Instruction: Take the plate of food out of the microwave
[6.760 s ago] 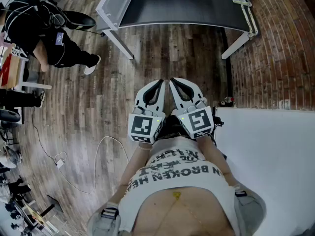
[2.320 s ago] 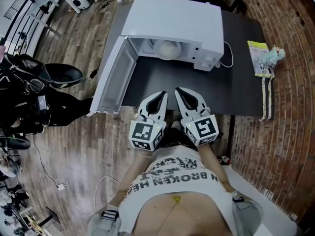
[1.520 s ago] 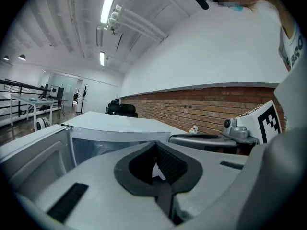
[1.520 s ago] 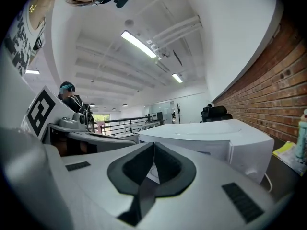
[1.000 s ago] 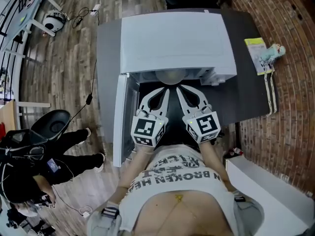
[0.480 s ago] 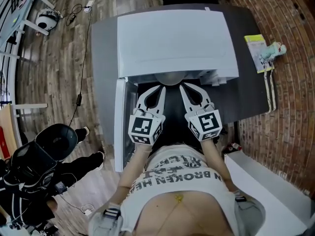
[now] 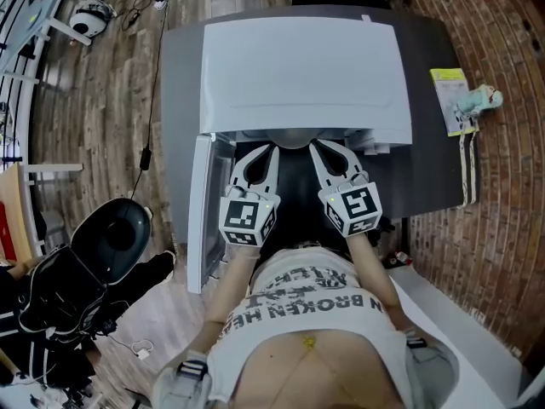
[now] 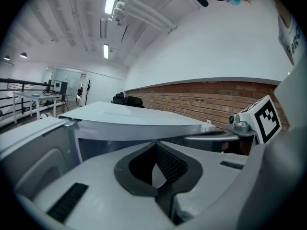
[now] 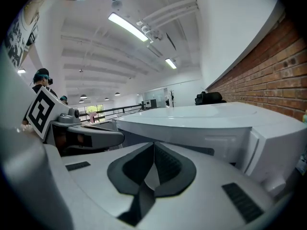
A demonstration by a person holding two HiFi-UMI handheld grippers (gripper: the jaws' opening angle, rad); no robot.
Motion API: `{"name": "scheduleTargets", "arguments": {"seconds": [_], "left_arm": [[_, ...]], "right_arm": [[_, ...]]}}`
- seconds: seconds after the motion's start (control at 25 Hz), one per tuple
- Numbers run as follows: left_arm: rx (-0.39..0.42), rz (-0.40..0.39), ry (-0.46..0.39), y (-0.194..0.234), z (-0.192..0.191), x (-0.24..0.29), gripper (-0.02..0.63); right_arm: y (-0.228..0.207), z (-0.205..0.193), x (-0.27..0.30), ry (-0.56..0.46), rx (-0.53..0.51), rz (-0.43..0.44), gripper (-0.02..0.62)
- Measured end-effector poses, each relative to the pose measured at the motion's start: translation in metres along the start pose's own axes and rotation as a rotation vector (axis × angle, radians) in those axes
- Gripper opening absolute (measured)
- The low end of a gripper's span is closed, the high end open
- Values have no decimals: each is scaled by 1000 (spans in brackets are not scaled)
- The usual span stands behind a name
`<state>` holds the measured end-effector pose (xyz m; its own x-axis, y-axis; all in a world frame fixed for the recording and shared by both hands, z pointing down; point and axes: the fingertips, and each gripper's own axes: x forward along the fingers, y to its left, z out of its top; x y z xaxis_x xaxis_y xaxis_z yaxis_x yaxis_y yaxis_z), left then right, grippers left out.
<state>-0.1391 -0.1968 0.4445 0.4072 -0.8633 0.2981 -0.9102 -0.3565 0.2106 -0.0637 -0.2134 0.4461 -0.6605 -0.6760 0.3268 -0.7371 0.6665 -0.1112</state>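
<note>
- Wood-plank floor (image 7: pixel 102 100) runs down the left of the head view and a brick wall (image 7: pixel 502 186) down the right. Between them stands one dark grey table (image 7: pixel 180 75).
- One white microwave (image 7: pixel 302 66) sits on that table. Its single door (image 7: pixel 197 216) is swung open to the left.
- Two grippers reach toward the microwave's opening, side by side – the left gripper (image 7: pixel 269 148) and the right gripper (image 7: pixel 314 146).
- Left gripper: in its own view the dark pads meet at the tips, jaws together with nothing between them.
- Right gripper: the same, pads pressed tip to tip and empty.
- One plate (image 7: pixel 292 140) is in view, inside the open microwave just under the front edge of its top. In the head view it lies between the two gripper tips.
- Only a pale grey, rounded sliver of the plate shows, so the food on it cannot be made out. Whether either gripper touches it cannot be told.
- Two small things lie at the table's right end – one yellow-green packet (image 7: pixel 450 100) and, just beside it, one small teal toy (image 7: pixel 479 100).
- One black chair (image 7: pixel 119 239) stands on the floor left of the open door, and one person in black (image 7: pixel 43 305) is near it at the lower left.
</note>
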Motion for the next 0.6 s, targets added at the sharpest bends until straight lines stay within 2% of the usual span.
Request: {"name": "scheduleTargets", "arguments": {"seconds": [0.32, 0.6], "left_arm": [[4, 29, 43, 8, -22, 16, 8], [-25, 40, 92, 25, -43, 32, 8]], "right_arm": [[-14, -29, 14, 53, 50, 13, 9], [-24, -58, 34, 114, 51, 1, 9]]}}
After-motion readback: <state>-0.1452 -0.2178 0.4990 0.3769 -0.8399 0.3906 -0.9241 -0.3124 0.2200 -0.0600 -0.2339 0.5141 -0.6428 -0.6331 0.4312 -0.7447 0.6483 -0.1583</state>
